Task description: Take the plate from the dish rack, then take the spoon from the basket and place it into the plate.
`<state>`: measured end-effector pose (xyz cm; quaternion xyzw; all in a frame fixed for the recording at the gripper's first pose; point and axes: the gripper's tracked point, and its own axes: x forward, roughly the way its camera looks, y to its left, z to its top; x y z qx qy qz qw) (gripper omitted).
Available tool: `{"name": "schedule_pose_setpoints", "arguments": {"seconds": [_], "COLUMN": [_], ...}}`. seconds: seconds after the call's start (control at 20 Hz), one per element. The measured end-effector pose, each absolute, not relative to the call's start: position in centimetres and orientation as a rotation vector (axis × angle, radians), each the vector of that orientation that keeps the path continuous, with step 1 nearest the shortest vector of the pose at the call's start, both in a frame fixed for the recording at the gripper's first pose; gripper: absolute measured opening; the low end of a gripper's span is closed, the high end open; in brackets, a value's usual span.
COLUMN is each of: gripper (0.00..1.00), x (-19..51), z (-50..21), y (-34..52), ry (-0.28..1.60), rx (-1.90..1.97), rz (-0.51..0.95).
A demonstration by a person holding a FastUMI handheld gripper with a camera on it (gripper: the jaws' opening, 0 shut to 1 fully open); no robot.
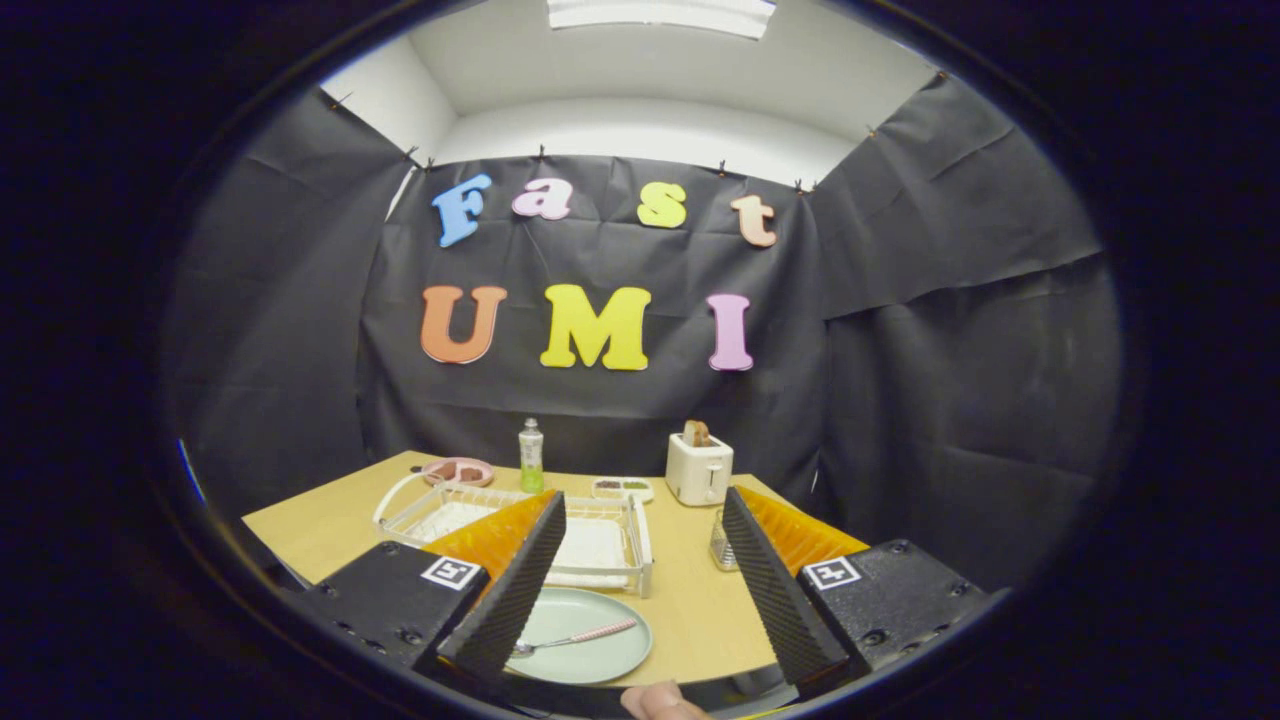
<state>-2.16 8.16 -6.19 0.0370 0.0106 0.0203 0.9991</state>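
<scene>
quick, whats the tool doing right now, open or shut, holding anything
Tool: open, fingers spread wide and holding nothing, raised above the table with the plate and its spoon between them.

Black cloth (900, 330) hangs all around as the walls. Above it the wall (640, 130) is white, and a bright light (660, 12) shines on the ceiling. A light wooden table (320, 525) stands below.
</scene>
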Motion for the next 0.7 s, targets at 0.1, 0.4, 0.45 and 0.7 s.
{"name": "schedule_pose_setpoints", "arguments": {"seconds": [0.1,0.4,0.45,0.7], "gripper": [1.0,1.0,1.0,1.0], "x": [-3.0,-4.3,-4.6,-5.0], "z": [-5.6,-4.7,-4.3,-4.5], "y": [7.5,7.4,6.9,6.4], "ry": [0.013,-0.01,-0.017,-0.007], "rx": [0.083,0.128,0.13,0.143], "rz": [0.037,0.064,0.056,0.045]}}
